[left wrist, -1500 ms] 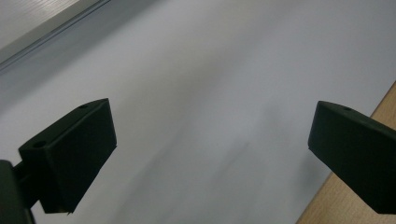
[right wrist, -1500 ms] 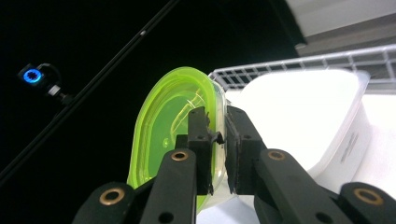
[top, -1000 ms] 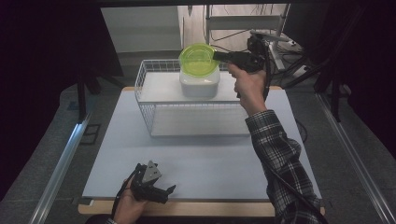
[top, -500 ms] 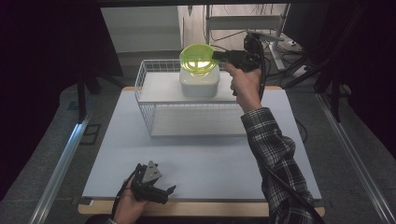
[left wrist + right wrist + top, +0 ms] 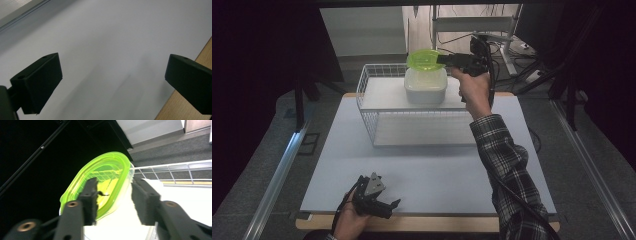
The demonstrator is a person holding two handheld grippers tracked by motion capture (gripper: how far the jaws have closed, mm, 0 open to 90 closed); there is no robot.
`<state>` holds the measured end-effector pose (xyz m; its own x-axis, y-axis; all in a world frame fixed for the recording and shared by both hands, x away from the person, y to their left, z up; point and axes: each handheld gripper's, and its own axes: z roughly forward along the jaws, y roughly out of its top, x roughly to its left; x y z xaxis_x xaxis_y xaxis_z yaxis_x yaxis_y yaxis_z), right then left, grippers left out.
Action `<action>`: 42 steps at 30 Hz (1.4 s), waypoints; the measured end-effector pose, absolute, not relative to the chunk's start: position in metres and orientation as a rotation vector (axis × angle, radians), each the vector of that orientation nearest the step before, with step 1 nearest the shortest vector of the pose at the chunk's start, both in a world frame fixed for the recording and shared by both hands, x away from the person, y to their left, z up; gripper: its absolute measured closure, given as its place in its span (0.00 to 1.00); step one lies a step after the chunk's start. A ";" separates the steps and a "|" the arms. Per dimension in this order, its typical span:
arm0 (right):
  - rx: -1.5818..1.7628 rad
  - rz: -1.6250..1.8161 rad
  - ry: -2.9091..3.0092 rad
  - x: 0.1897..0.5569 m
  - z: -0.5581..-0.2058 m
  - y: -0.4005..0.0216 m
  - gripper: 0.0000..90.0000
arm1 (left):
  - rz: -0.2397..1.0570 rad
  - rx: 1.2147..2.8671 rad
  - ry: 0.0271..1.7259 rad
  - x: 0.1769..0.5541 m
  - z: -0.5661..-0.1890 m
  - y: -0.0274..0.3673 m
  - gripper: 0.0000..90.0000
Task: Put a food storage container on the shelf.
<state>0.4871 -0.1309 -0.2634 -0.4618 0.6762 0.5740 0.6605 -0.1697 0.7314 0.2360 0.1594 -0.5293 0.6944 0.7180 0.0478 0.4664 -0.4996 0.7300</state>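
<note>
A lime-green lid (image 5: 424, 59) (image 5: 100, 180) lies on top of a white container (image 5: 426, 86) that stands in a white wire basket (image 5: 367, 80) at the back of the table. My right gripper (image 5: 443, 60) (image 5: 113, 192) reaches the lid's right edge from the right, held level. Its jaws have just been opening and stand apart, with the lid's rim between them; the right pad is off it. Whether the lid is pressed home on the container I cannot tell. My left gripper (image 5: 389, 206) (image 5: 112, 75) rests on the table near the front edge, open with nothing between its jaws.
The basket (image 5: 412, 127) takes up the back middle of the white table top (image 5: 427, 170). A wooden strip (image 5: 190, 110) edges the table at the front. Metal rails (image 5: 277, 175) run along both sides, and shelving with cables (image 5: 492, 30) stands behind the table.
The lid has gone from tilted up to nearly level on the container. The right hand has shifted only slightly. The left gripper has not moved.
</note>
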 end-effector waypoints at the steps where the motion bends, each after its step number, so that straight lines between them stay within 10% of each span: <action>1: 1.616 1.764 2.016 0.487 -0.263 -0.131 0.57 | 0.450 2.186 0.903 0.236 -0.529 0.159 0.01; 16: 1.416 1.747 2.127 0.484 -0.273 -0.133 0.12 | 0.448 2.188 0.905 0.236 -0.530 0.159 0.01; 42: 1.108 1.628 2.237 0.425 -0.304 -0.160 0.05 | 0.440 2.177 0.905 0.236 -0.530 0.159 0.01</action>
